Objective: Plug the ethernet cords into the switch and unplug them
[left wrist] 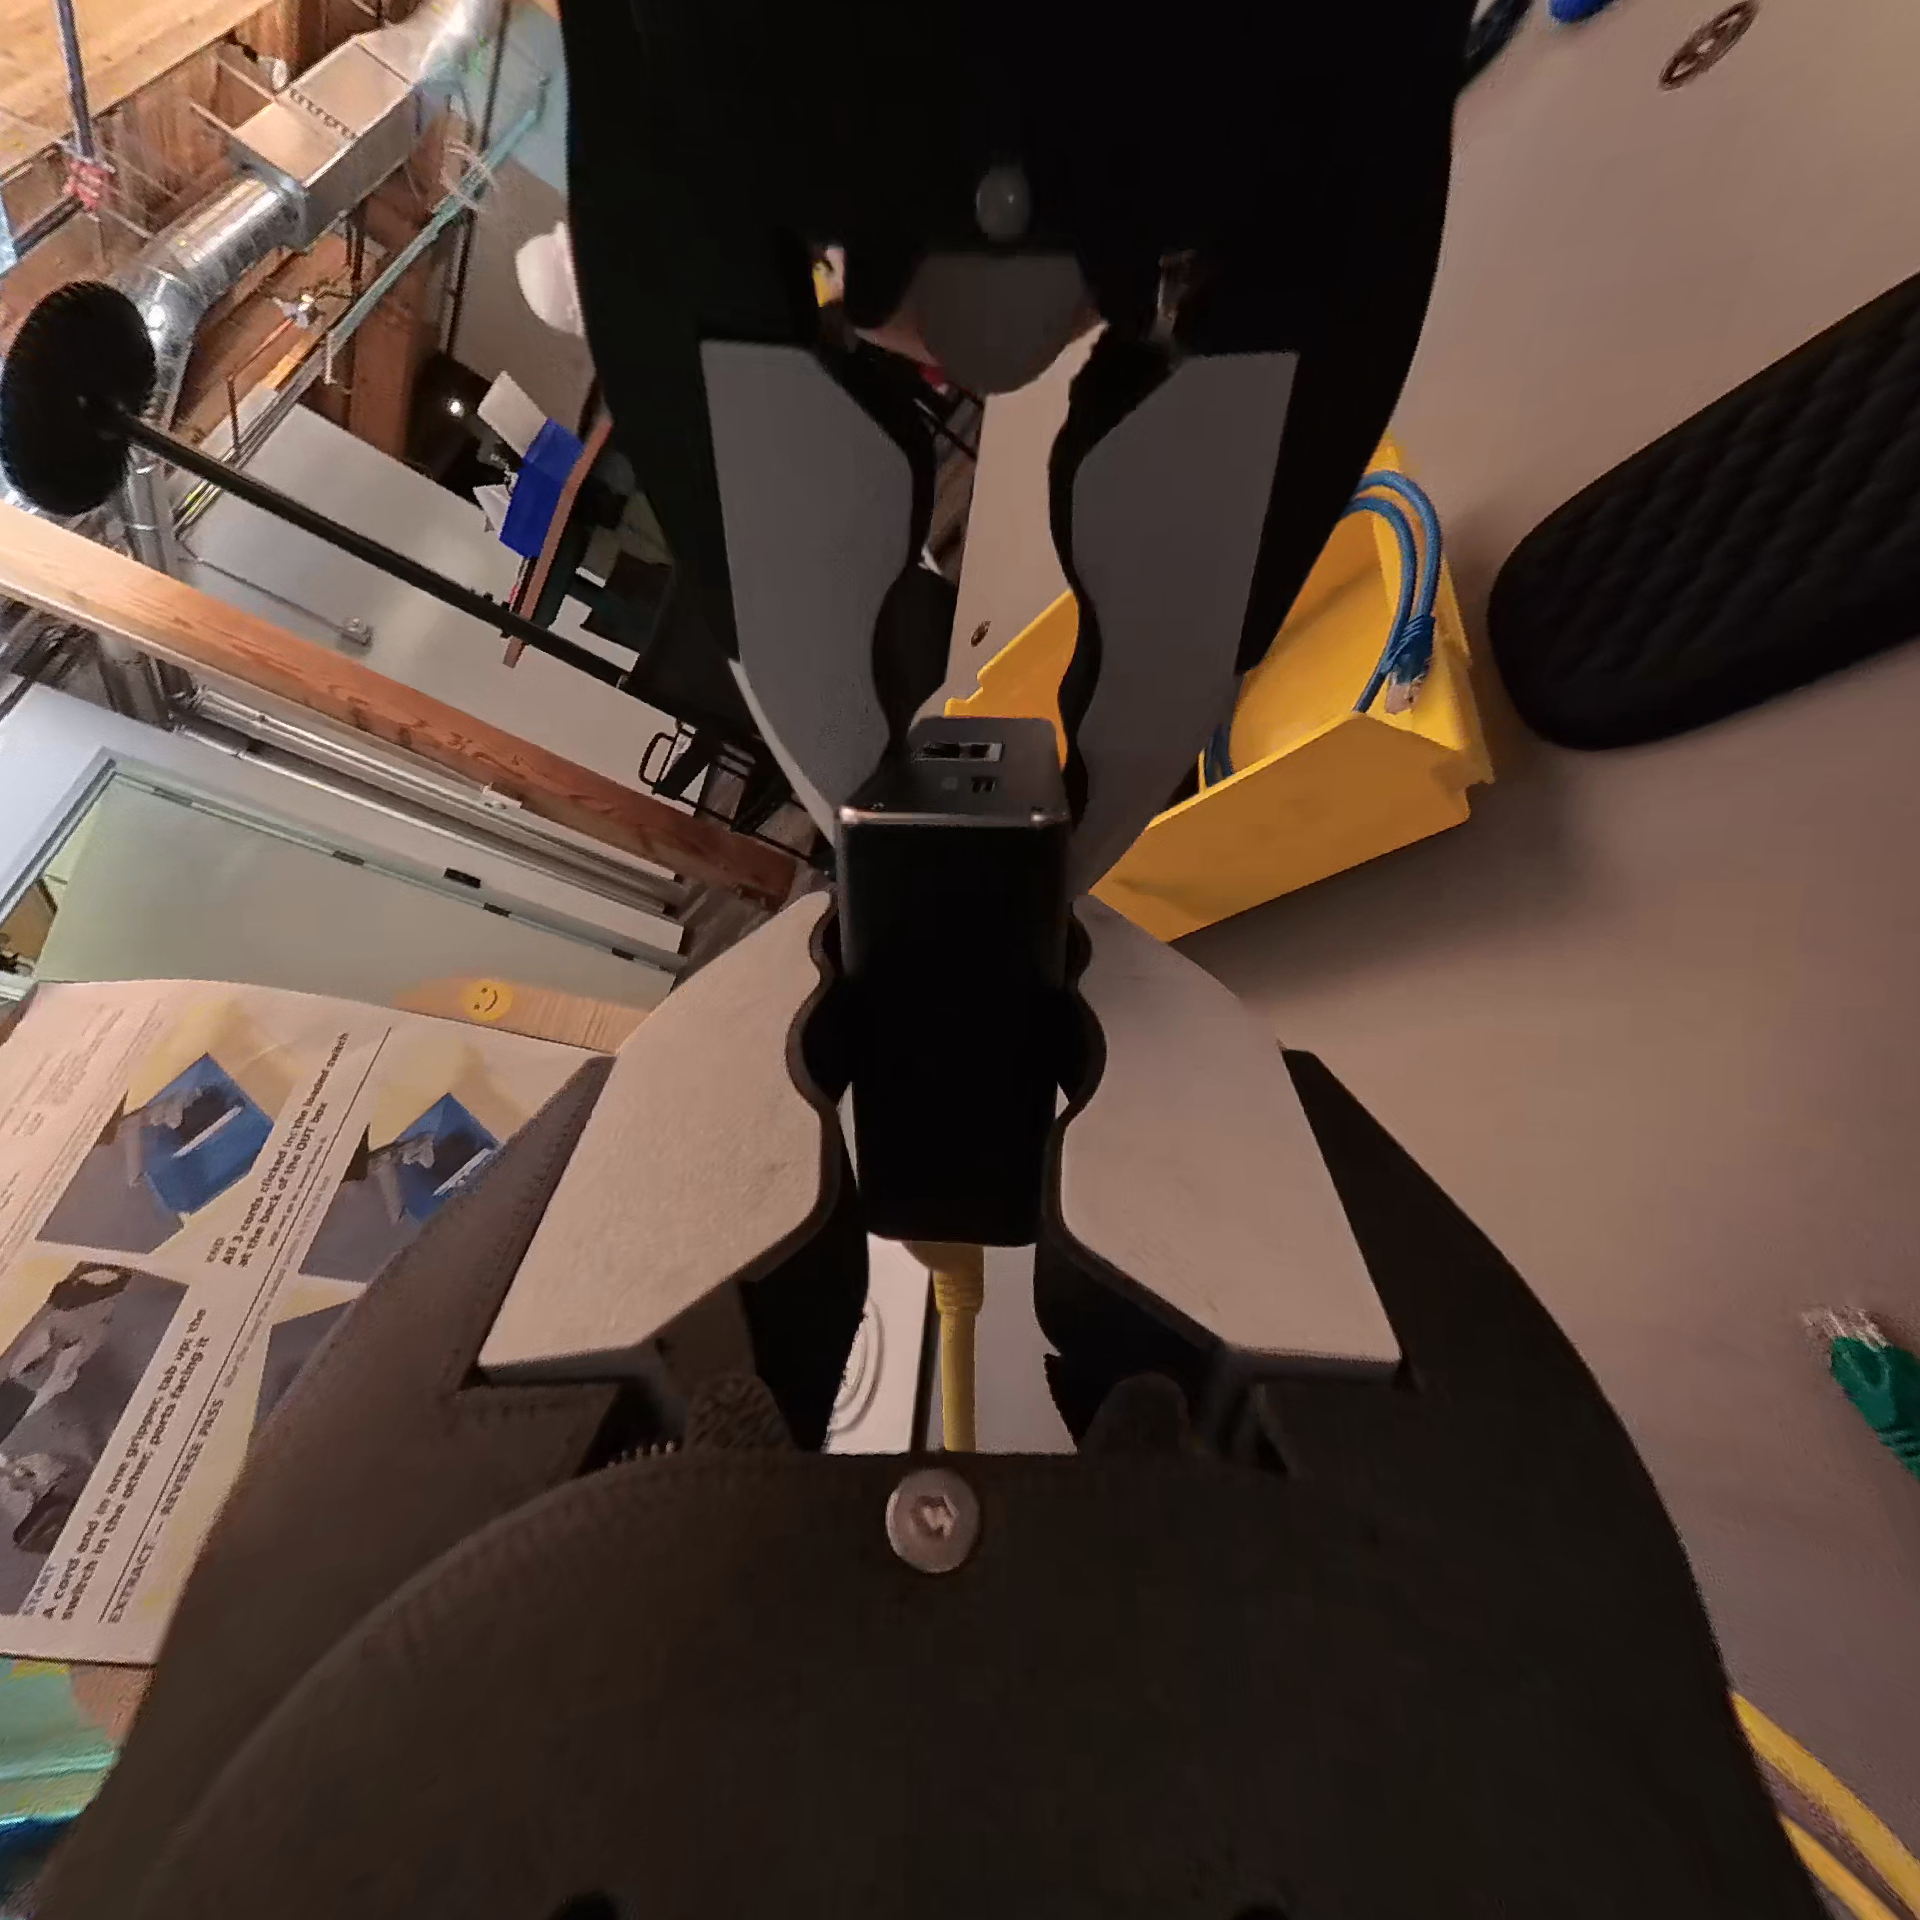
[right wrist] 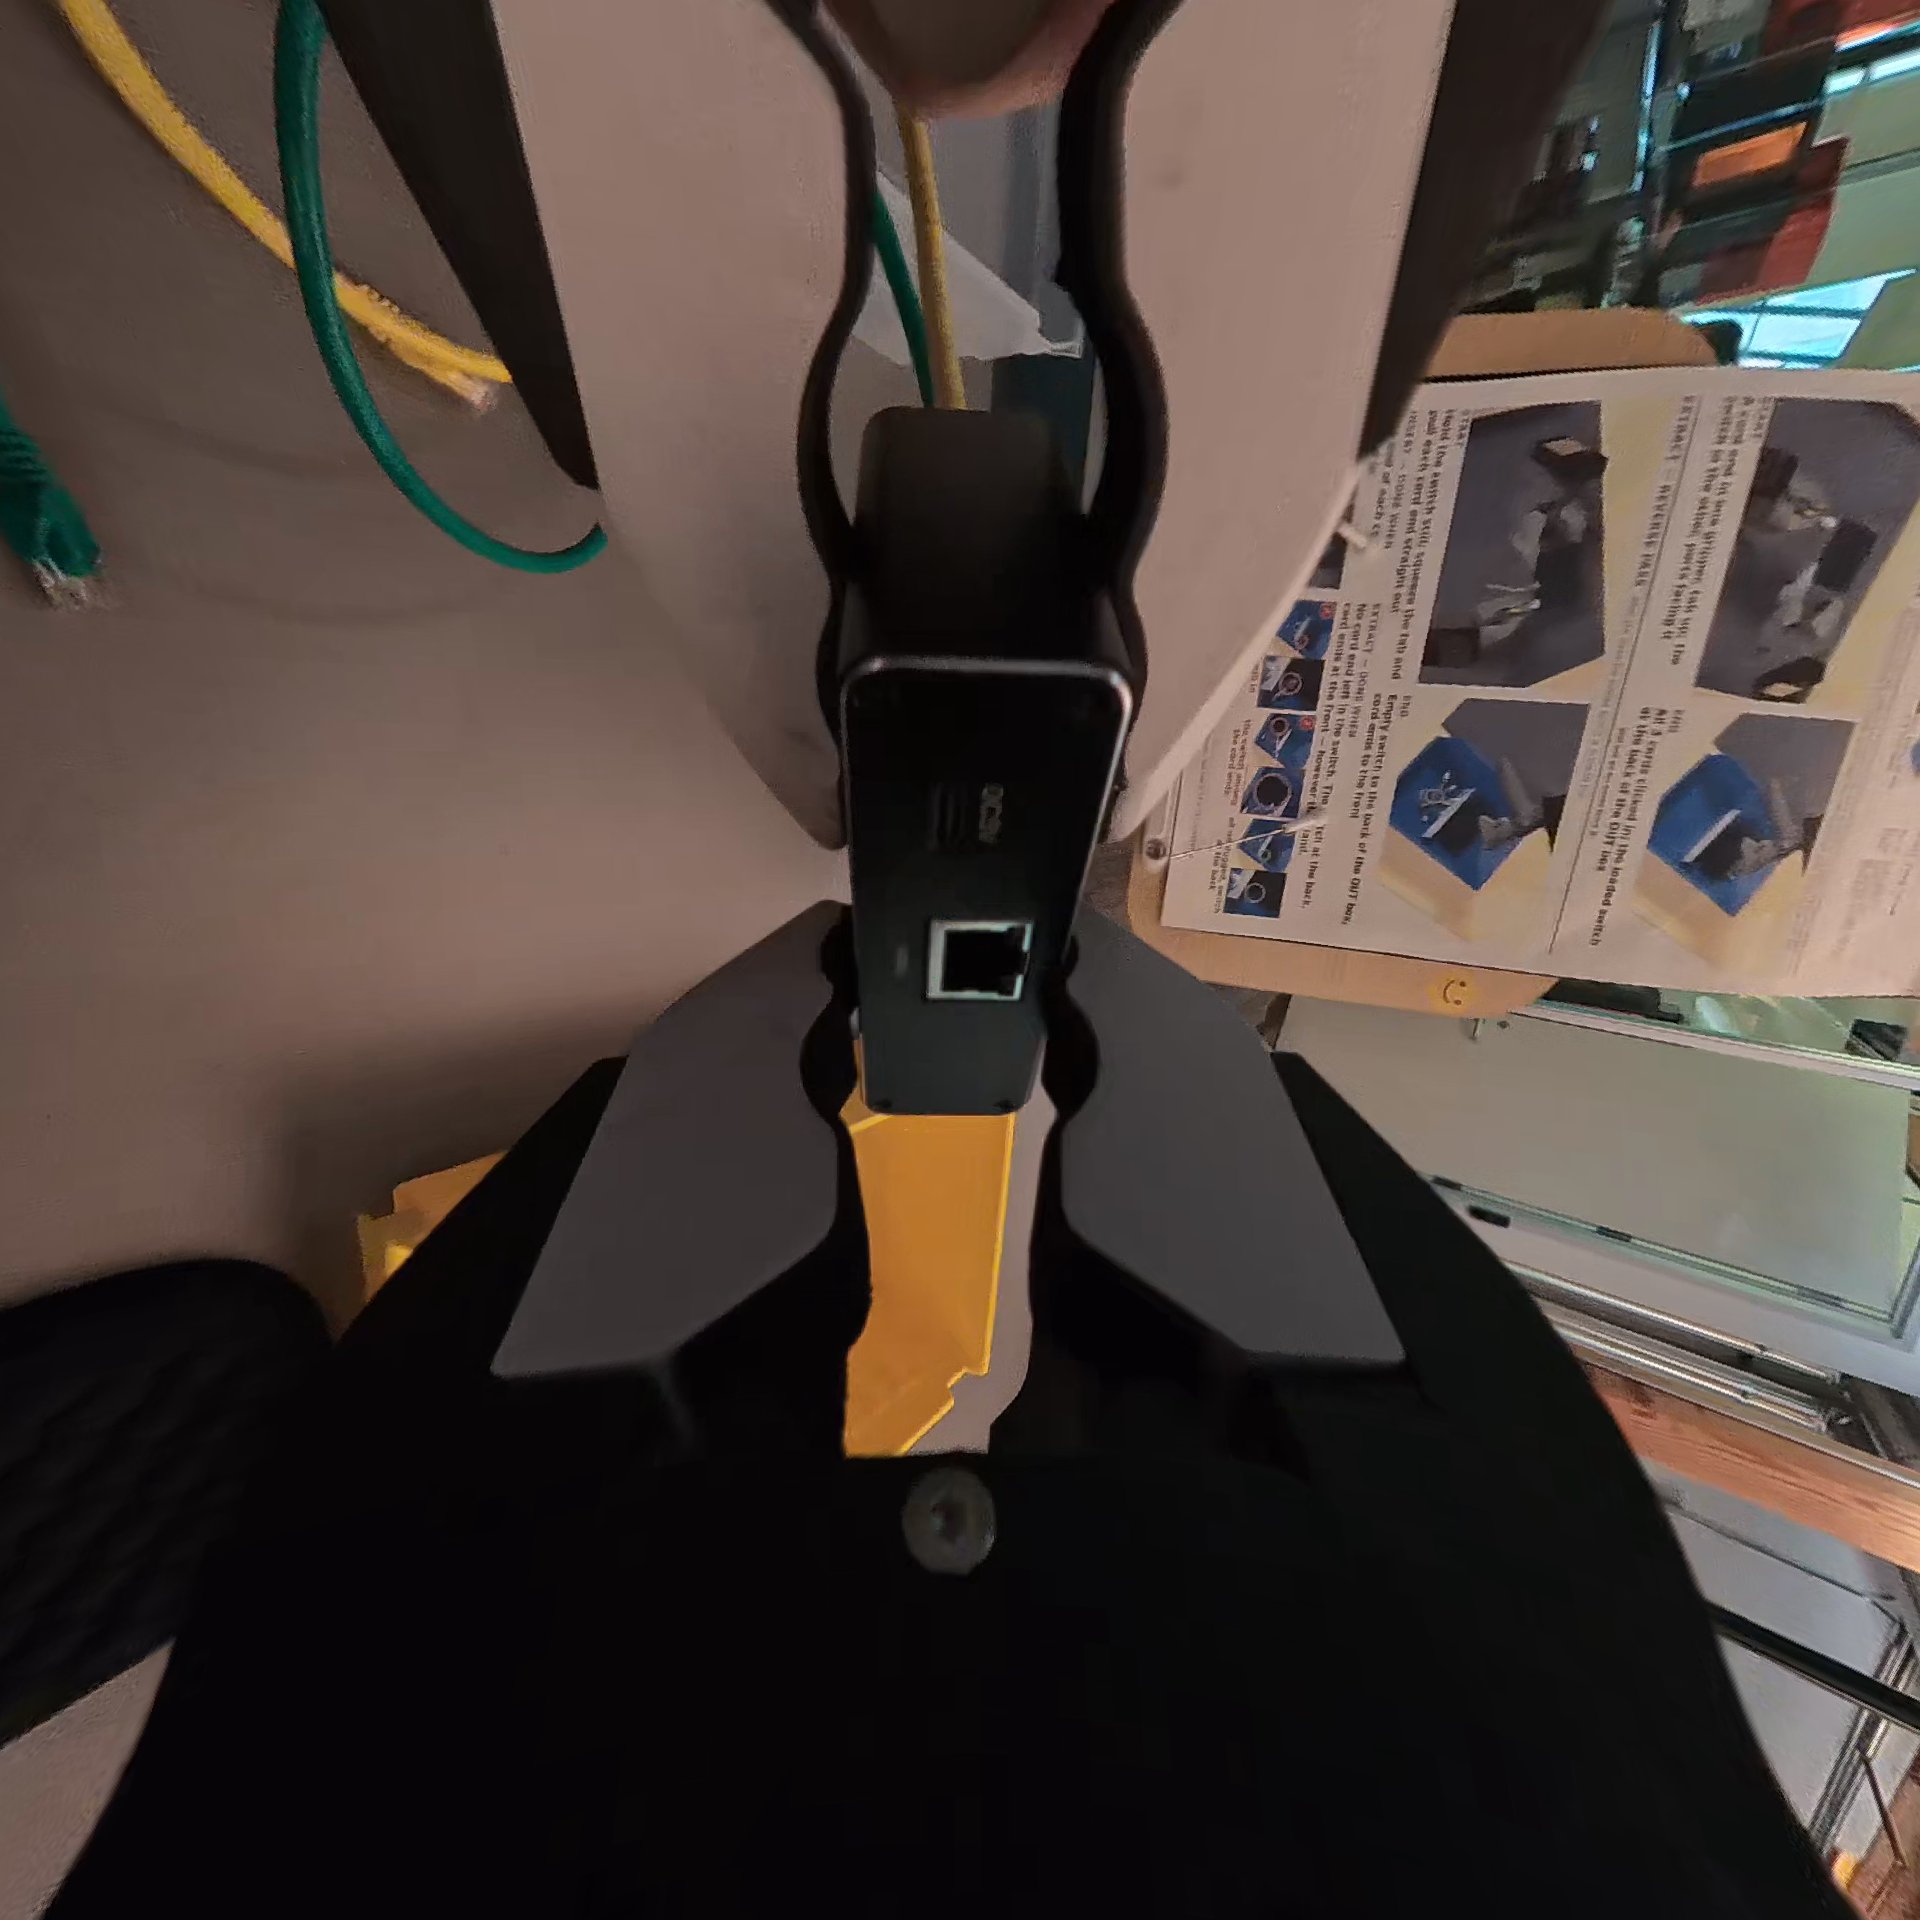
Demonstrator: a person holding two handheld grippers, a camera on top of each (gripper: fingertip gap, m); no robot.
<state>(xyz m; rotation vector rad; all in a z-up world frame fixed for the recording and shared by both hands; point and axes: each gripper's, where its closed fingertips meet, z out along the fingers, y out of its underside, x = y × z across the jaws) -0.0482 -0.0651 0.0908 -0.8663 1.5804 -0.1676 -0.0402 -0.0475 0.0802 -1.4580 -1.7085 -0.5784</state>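
Note:
Both grippers hold the black switch [left wrist: 951,1039] between them in the air, one at each end. My left gripper [left wrist: 951,925] is shut on its sides; a yellow cord [left wrist: 954,1361] is plugged into the end nearest this camera. My right gripper [right wrist: 956,935] is shut on the opposite end of the switch [right wrist: 977,748], whose end face shows one empty port [right wrist: 977,961]. The right gripper [left wrist: 971,769] appears at the top of the left wrist view, the left gripper [right wrist: 982,831] at the top of the right wrist view. A green cord [right wrist: 416,468] runs behind the switch; I cannot tell if it is plugged in.
A green plug [left wrist: 1870,1392] lies loose on the grey table [left wrist: 1558,1039]. A yellow bin [left wrist: 1299,810] holds a coiled blue cord [left wrist: 1403,582]. A black padded rest [left wrist: 1714,520] lies beside the bin. A printed instruction sheet [right wrist: 1558,675] stands at the table's side. The yellow cord's free end [right wrist: 457,379] lies on the table. Only a small space, under 4 cm, lies between the two pairs of fingers. Left tips and right tips are each some 25 cm from the green plug [left wrist: 1870,1392]. Look for it in the right wrist view [right wrist: 38,516] too.

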